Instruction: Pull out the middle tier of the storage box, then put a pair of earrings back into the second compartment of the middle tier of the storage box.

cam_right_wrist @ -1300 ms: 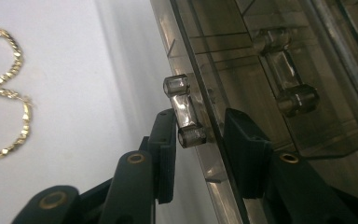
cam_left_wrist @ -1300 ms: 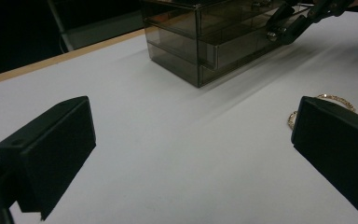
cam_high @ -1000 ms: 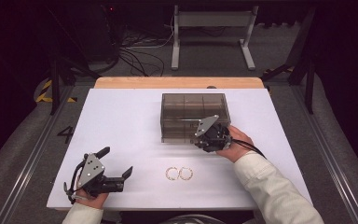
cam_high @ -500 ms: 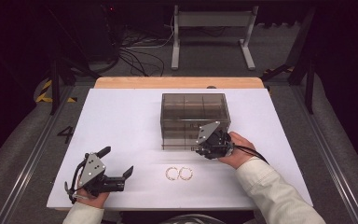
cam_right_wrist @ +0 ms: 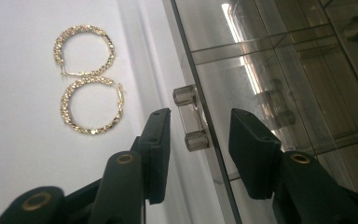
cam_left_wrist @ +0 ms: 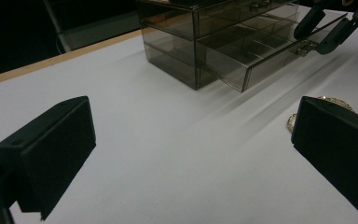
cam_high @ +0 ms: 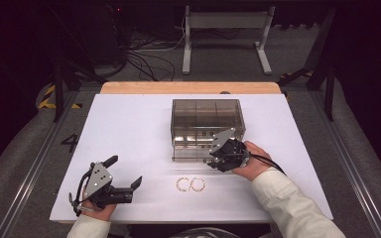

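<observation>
1. White table top sits in a dark room, with a wooden edge along its far side and cables on the floor beyond.
2. Smoky clear drawer box stands near the middle of the table; its lower drawer is pulled partly out toward the person.
3. Left gripper rests at the near left of the table, well apart from the box, jaws spread wide with nothing between them.
4. Right gripper is at the drawer front. Its jaws have just been opening and now stand on either side of the drawer handle; the pads appear to be clear of it, though the gap is narrow.
5. Two gold hoop earrings lie side by side, touching, on the table just in front of the drawer.
</observation>
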The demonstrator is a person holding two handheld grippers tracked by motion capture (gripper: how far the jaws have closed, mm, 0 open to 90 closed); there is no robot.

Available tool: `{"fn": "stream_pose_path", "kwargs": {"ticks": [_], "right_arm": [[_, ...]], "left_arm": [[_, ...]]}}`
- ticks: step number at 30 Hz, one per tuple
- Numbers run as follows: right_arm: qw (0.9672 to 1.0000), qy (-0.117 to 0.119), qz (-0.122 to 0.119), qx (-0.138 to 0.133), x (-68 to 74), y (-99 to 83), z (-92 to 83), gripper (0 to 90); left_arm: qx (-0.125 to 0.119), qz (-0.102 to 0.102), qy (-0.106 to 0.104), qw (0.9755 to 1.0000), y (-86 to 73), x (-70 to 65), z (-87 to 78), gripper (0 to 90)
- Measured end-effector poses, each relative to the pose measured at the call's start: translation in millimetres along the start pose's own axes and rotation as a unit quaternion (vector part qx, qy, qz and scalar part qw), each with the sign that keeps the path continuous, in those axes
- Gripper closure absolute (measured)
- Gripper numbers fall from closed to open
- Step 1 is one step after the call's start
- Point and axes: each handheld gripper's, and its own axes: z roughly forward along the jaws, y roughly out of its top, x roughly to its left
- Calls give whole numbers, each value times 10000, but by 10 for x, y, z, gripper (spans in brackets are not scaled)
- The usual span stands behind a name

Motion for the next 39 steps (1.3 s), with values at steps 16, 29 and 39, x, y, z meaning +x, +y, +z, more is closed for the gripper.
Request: {"fn": "stream_pose_path", "kwargs": {"ticks": [16,29,39], "right_arm": [[9976,-134,26,-673,118,153,-206,541],[9950,22,115,-988,210,302,-258,522],[9937,217,254,-1068,283,382,-225,528]], "left_arm": [[-24,5,-24,10000,8,1,8,5],[-26,7,-25,10000,8,10,12,5],[-21,28,-47,10000,15,6,31,5]]}}
